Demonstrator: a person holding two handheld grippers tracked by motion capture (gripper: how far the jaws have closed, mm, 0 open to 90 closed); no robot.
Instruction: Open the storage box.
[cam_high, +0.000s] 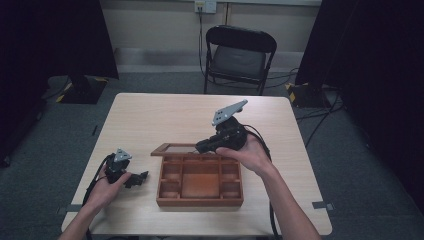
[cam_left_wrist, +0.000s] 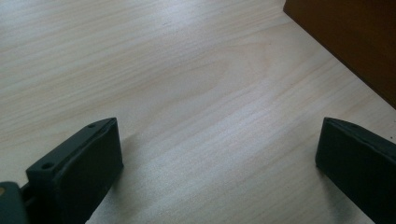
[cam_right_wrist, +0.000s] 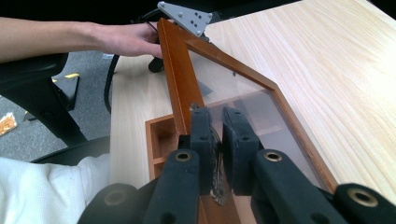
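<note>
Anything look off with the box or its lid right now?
Nothing damaged or spilled. The glass-paned lid is swung back open, the right gripper pinching a small metal clasp on its edge. The wooden box sits square; the left gripper rests open beside it.

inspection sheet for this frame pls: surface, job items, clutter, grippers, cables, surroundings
Surface: light wood table, bare around the box.
Job's things: wooden compartment box, open; its glass-paned lid swung back behind the box. Compartments look empty in the high view.
Clutter: nothing seen.
Grippers: right gripper closed on a small metal piece at the lid's front edge; left gripper open, low over the table left of the box, holding nothing.
Cables: one trails from each gripper toward the person; more cables on the floor at right.
Surroundings: black folding chair beyond the table, grey carpet, dark curtains both sides, wall socket.
</note>
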